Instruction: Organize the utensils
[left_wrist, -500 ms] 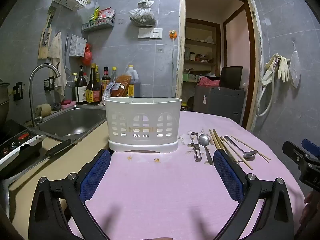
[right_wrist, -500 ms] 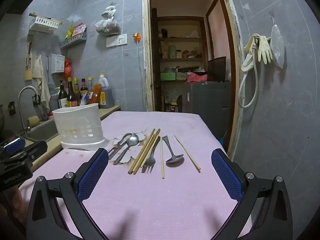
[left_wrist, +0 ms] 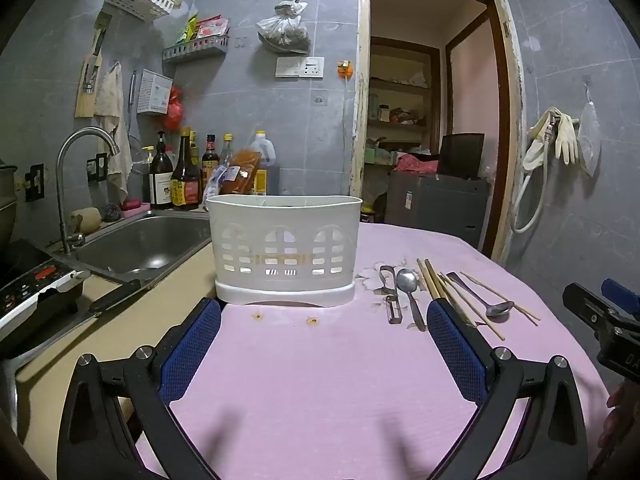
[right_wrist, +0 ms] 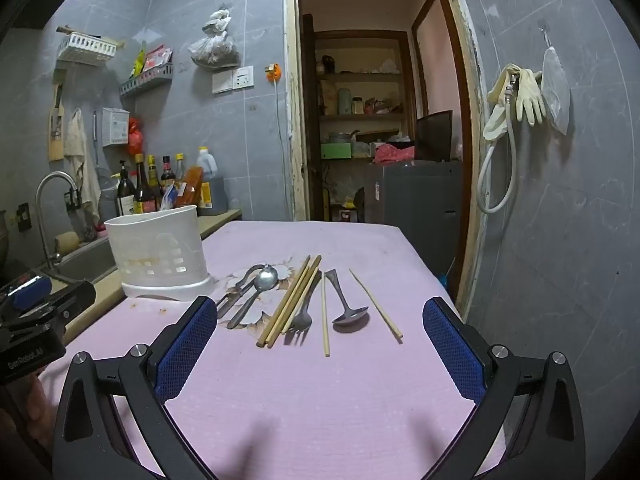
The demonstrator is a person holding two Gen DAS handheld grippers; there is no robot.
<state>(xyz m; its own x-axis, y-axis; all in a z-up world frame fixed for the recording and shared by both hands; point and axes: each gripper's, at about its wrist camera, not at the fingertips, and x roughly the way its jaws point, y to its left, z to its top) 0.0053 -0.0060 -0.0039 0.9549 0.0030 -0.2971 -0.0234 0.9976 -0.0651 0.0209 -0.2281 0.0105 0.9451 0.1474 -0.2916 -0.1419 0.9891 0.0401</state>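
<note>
Still, nothing in the scene has shifted from half a second ago, so the sorting has not begun.

Left gripper [left_wrist: 322, 322]: jaws spread wide with nothing between them, hovering over the pink tablecloth [left_wrist: 320, 380] in the same spot as before, facing the holder.

Right gripper [right_wrist: 318, 320]: jaws also wide apart and empty, unmoved, aimed at the row of utensils.

Nearest utensils: the single chopstick [right_wrist: 325, 312], the fork [right_wrist: 301, 318] and the ladle-shaped spoon [right_wrist: 347, 308] lie flat just ahead of the right gripper; a second loose chopstick [right_wrist: 376, 304] lies to their right.

Further utensils: the chopstick bundle [right_wrist: 290, 300], the round spoon [right_wrist: 256, 290] and the peeler [right_wrist: 236, 290] lie side by side, closer to the holder.

White utensil holder [left_wrist: 285, 248]: upright at the cloth's left edge beside the sink [left_wrist: 148, 240]; no handle shows above its rim.

Meaning for the task: every piece is on the cloth, so a first pick is still to come, probably by the right gripper.
</note>
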